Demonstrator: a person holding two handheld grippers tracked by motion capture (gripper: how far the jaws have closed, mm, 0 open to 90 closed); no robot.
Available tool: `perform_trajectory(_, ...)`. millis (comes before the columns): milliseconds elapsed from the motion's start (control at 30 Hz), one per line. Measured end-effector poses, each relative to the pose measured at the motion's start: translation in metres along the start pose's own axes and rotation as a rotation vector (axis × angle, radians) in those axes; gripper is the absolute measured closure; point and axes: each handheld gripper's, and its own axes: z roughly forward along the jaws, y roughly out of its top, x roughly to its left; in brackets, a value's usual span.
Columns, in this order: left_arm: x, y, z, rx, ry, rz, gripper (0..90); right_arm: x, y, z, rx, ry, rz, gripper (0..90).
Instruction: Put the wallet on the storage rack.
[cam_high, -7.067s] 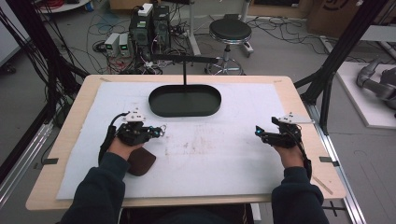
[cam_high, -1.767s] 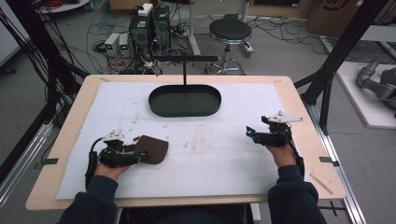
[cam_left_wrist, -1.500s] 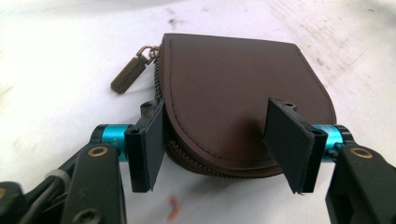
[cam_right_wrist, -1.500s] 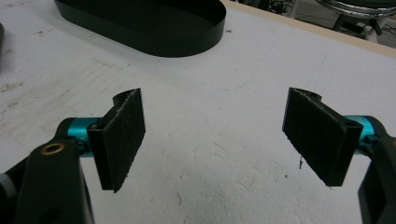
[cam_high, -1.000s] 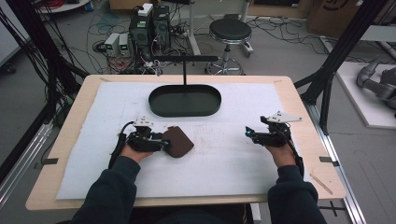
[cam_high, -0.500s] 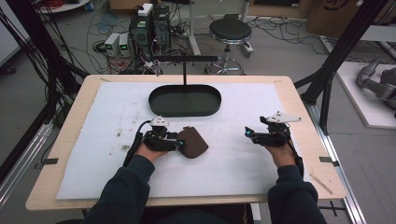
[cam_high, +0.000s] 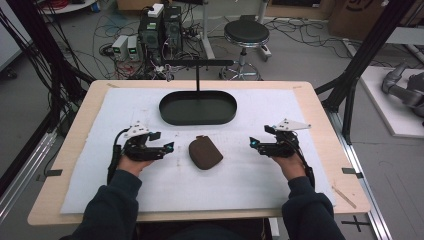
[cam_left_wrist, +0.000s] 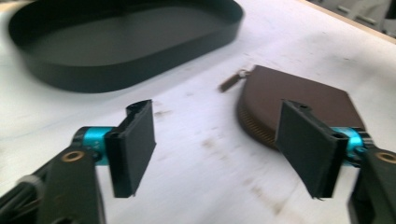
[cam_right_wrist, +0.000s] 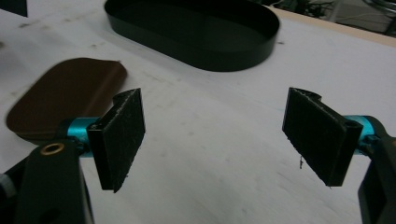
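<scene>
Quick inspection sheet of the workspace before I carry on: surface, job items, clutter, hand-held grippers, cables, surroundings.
Surface: white mat on wooden table, faint smudges.
Job's things: brown zip pouch lying flat mid-mat; empty black oval tray behind it.
Clutter: nothing seen.
Grippers: left hand-held gripper open beside the pouch, not touching; right hand-held gripper open, apart from it.
Cables: one trails from each gripper; tangled floor cables beyond.
Surroundings: stool, electronics boxes, black frame posts.

1. The pouch lies on the mat at the middle of my desk.
2. The tray sits behind the pouch, apart from it.
3. My left tongs lie just left of the pouch.
4. My right tongs lie right of it, farther off.
</scene>
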Motion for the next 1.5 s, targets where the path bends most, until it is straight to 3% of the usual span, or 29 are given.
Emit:
perform_trajectory(100, 0.010, -0.004, -0.017, -0.016, 0.048, 0.018, 22.9, 0.015, 0.006, 0.013, -0.009, 0.052, -0.005, 21.5)
perform_trajectory(133, 0.010, -0.004, -0.017, -0.016, 0.048, 0.018, 22.8, 0.020, 0.008, 0.018, -0.004, 0.074, -0.011, 21.4)
perform_trajectory(167, 0.016, -0.008, -0.027, -0.035, 0.077, 0.017, 22.7, 0.025, 0.009, 0.023, -0.001, 0.090, -0.015, 21.4)
perform_trajectory(267, 0.023, -0.010, -0.037, -0.052, 0.111, 0.018, 22.8, 0.040, 0.012, 0.039, 0.024, 0.124, -0.023, 21.5)
perform_trajectory(333, 0.026, -0.011, -0.041, -0.059, 0.118, 0.016, 22.7, 0.044, 0.013, 0.042, 0.030, 0.131, -0.023, 21.4)
perform_trajectory(367, 0.034, -0.013, -0.047, -0.078, 0.129, 0.003, 22.8, 0.053, 0.015, 0.053, 0.045, 0.147, -0.028, 21.4)
perform_trajectory(467, 0.041, -0.016, -0.053, -0.104, 0.135, -0.033, 22.8, 0.060, 0.016, 0.062, 0.062, 0.159, -0.027, 21.4)
perform_trajectory(500, 0.046, -0.019, -0.056, -0.111, 0.155, -0.049, 22.8, 0.067, 0.018, 0.073, 0.089, 0.177, -0.035, 21.4)
perform_trajectory(700, 0.050, -0.023, -0.058, -0.116, 0.159, -0.070, 22.8, 0.095, 0.016, 0.105, 0.169, 0.221, -0.063, 21.4)
perform_trajectory(767, 0.051, -0.023, -0.057, -0.113, 0.158, -0.071, 22.9, 0.103, 0.015, 0.109, 0.186, 0.199, -0.076, 17.4)
perform_trajectory(1033, 0.050, -0.025, -0.058, -0.106, 0.162, -0.079, 23.5, 0.097, 0.012, 0.113, 0.203, 0.211, -0.037, 13.9)
perform_trajectory(1167, 0.049, -0.026, -0.058, -0.104, 0.160, -0.076, 23.7, 0.093, 0.011, 0.114, 0.221, 0.237, 0.021, 13.9)
perform_trajectory(1300, 0.048, -0.026, -0.057, -0.102, 0.159, -0.078, 23.9, 0.093, 0.012, 0.112, 0.222, 0.230, 0.004, 13.9)
perform_trajectory(1500, 0.048, -0.026, -0.058, -0.103, 0.161, -0.082, 24.3, 0.088, 0.013, 0.109, 0.244, 0.232, 0.041, 14.4)
